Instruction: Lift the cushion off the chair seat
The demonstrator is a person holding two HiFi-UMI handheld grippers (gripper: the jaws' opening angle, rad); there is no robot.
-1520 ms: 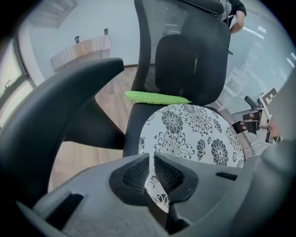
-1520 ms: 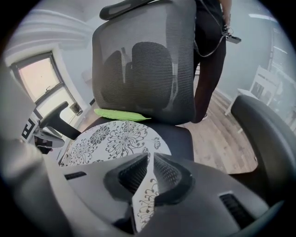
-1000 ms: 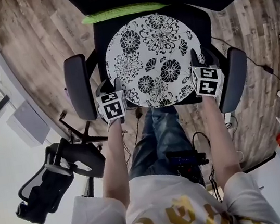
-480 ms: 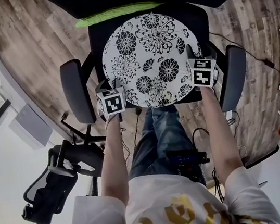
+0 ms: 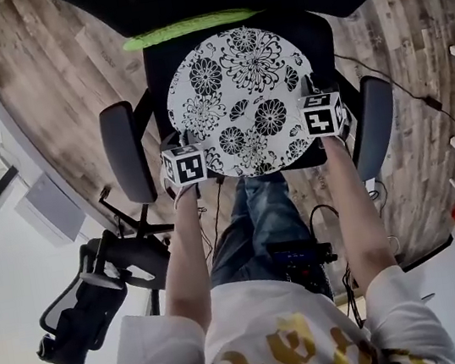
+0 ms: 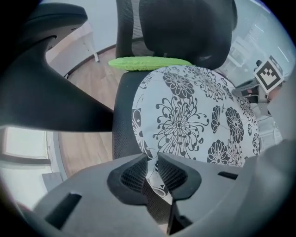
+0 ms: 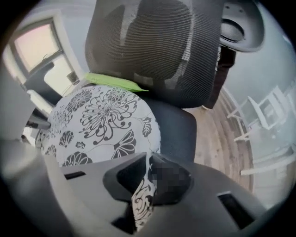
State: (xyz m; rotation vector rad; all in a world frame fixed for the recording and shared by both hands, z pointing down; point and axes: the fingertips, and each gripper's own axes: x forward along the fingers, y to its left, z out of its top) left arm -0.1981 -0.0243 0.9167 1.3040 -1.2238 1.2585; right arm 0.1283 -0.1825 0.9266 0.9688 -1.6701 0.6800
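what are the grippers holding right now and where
The left gripper pinches the near-left rim of the round white cushion with black flowers; the right gripper its near-right rim. Both sets of jaws just closed.

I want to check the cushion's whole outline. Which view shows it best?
The head view: the round floral cushion shows almost whole from above. Both gripper views show it slanted, near edge hidden.

**Office chair (image 5: pixel 124 150) on plank floor (image 5: pixel 48 77).**
The seat (image 5: pixel 155 64) is covered by a round floral cushion (image 5: pixel 240 98); a green item (image 5: pixel 186 27), possibly padding, lies behind.
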